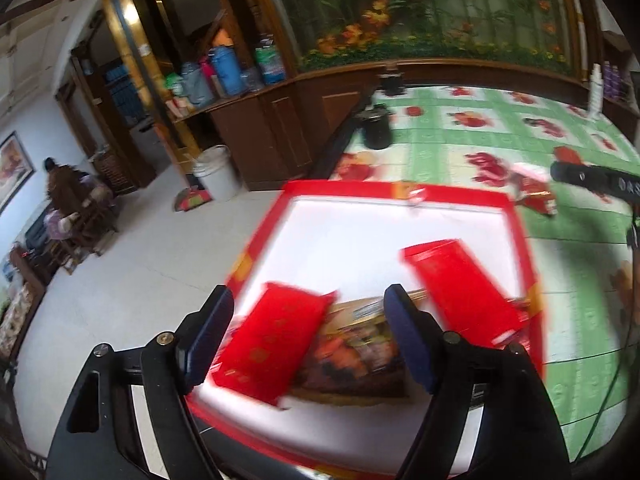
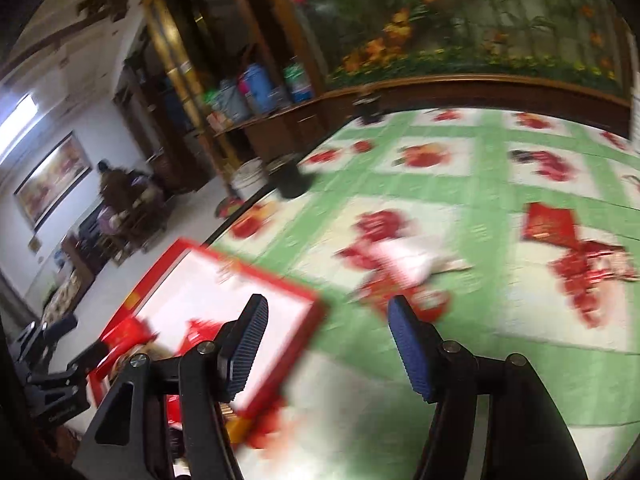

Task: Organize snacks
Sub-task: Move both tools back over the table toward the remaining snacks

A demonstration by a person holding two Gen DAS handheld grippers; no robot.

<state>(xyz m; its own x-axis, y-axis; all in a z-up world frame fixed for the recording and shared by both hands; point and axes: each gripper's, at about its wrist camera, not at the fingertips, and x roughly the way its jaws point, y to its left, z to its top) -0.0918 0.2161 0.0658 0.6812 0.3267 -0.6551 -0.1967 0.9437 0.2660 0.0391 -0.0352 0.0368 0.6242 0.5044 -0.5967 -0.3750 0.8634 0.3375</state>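
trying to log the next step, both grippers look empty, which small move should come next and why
Probably carry the right gripper on toward the loose red packets on the tablecloth. Its jaws stand open with nothing between them, those packets lie outside the red-rimmed box, and two red packs already lie inside it.

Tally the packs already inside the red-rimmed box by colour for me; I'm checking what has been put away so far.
Inside the red-rimmed box, as the left wrist view shows it:
Plain red packs: 2 (near-left one, right-hand one)
Brown printed pack lying between them: 1
Total: 3
Blur could hide something small under them.
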